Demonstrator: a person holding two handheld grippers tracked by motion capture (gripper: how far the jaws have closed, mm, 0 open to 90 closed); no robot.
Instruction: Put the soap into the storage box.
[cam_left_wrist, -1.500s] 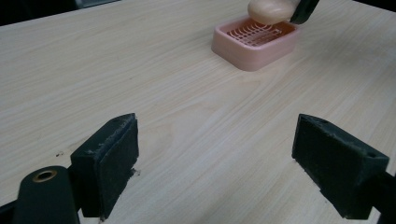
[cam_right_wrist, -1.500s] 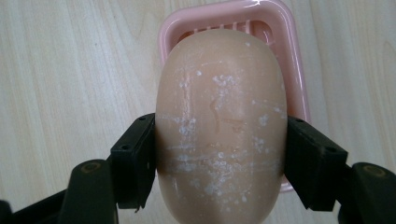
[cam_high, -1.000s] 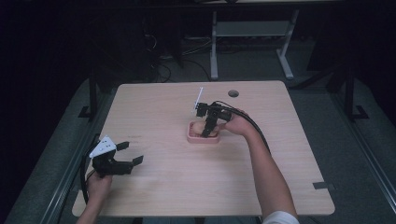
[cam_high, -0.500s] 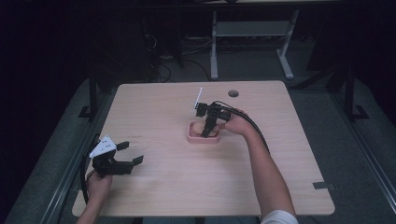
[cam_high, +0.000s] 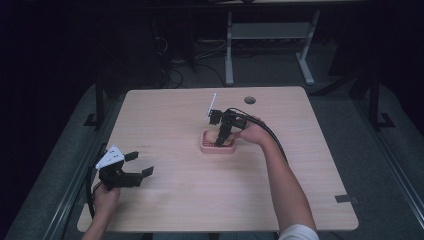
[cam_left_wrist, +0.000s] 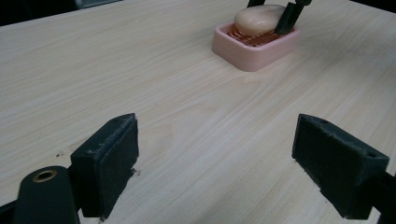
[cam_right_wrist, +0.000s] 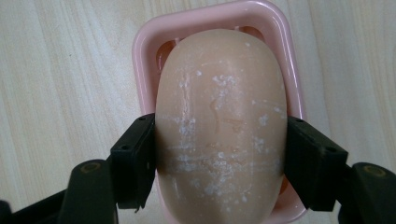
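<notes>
High view, left to right | left gripper (cam_high: 136, 164) idles with jaws spread, well left of the pink soap dish (cam_high: 217, 145), unmoved since a second ago | right gripper (cam_high: 220, 141), pointing down into the dish, pinches the soap bar (cam_right_wrist: 220, 121) lying there | nothing shifted; grip looks set, lift-out likely next.

One soap bar (cam_right_wrist: 219, 126), one pink dish (cam_right_wrist: 285, 51)

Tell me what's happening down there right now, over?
Right gripper clamped on soap bar, in pink dish. Left gripper open, idle near the table's near-left edge. Nothing in the way.
</notes>
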